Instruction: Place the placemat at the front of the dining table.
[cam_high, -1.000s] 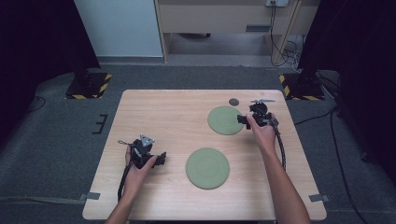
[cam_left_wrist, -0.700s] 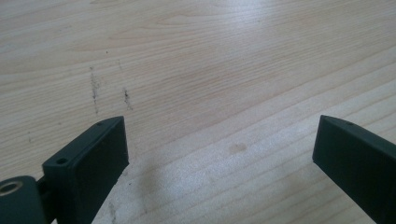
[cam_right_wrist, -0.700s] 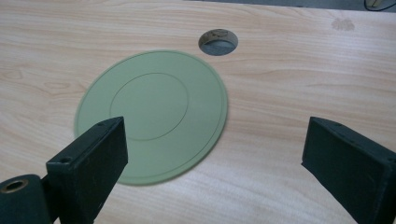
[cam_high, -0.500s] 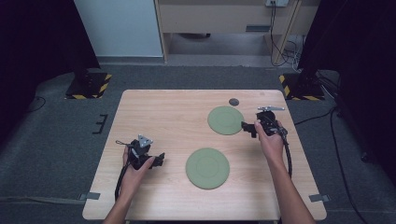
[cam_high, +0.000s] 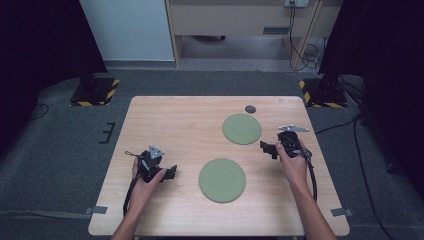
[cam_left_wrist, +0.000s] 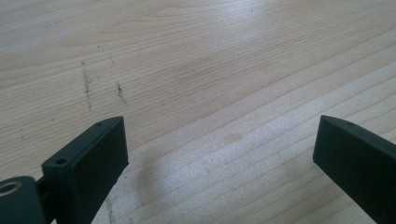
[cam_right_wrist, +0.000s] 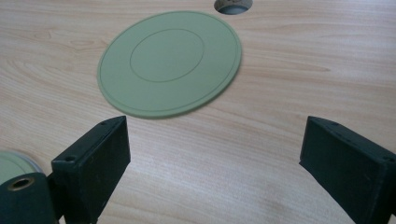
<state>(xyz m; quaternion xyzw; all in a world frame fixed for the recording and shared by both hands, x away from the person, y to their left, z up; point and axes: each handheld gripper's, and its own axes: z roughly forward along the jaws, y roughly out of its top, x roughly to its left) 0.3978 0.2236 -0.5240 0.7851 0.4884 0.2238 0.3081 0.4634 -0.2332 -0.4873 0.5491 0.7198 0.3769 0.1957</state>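
Two green plates (cam_high: 242, 128) (cam_high: 222, 180); one small dark disc (cam_high: 250, 109); one table (cam_high: 175, 120).

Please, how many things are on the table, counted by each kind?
Green round plates: 2, the far plate and the near plate
Small dark round piece: 1
Hand-held grippers: 2, left gripper and right gripper
Total: 5
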